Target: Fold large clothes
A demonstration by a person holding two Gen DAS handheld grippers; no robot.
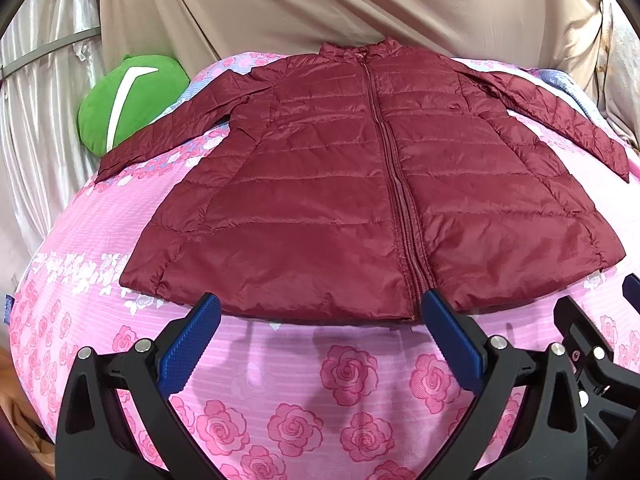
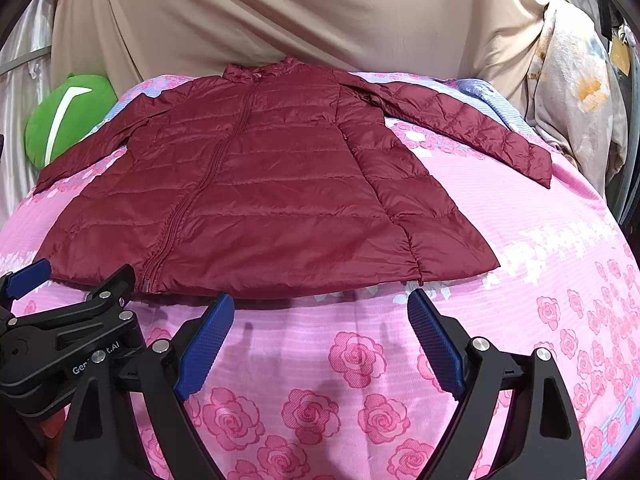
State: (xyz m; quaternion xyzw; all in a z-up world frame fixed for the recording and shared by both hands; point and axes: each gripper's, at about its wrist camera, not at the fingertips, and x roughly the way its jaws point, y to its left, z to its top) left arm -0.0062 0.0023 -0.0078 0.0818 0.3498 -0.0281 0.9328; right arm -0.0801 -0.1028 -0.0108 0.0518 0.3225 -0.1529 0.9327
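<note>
Beige cloth (image 1: 320, 4) hangs as a backdrop behind a bed covered in a pink rose-print sheet (image 1: 280, 380), and silvery curtain folds (image 1: 36, 80) fill the left side of the left wrist view. On the sheet lies a maroon quilted jacket (image 1: 320, 200), spread flat and front up, zip closed, collar toward the far edge and hem toward the near edge, with both sleeves angled outward. A green plush toy (image 1: 128, 100) sits at the far left corner of the bed, just beyond the jacket's sleeve. The left gripper (image 1: 320, 312) hovers at the hem near the zip's lower end, its blue pads (image 1: 192, 344) wide apart and holding nothing. Part of the right gripper (image 1: 592, 364) shows at the lower right.

From the right wrist view, the jacket (image 2: 260, 200) again lies flat across the middle of the sheet (image 2: 520, 280), with the toy (image 2: 68, 116) at the far left corner and a pale floral cloth (image 2: 580, 92) hanging past the far right corner. The right gripper (image 2: 320, 308) sits just short of the hem's right portion, fingers spread apart and empty, while the left gripper (image 2: 60, 292) is beside it on the left, at the hem
</note>
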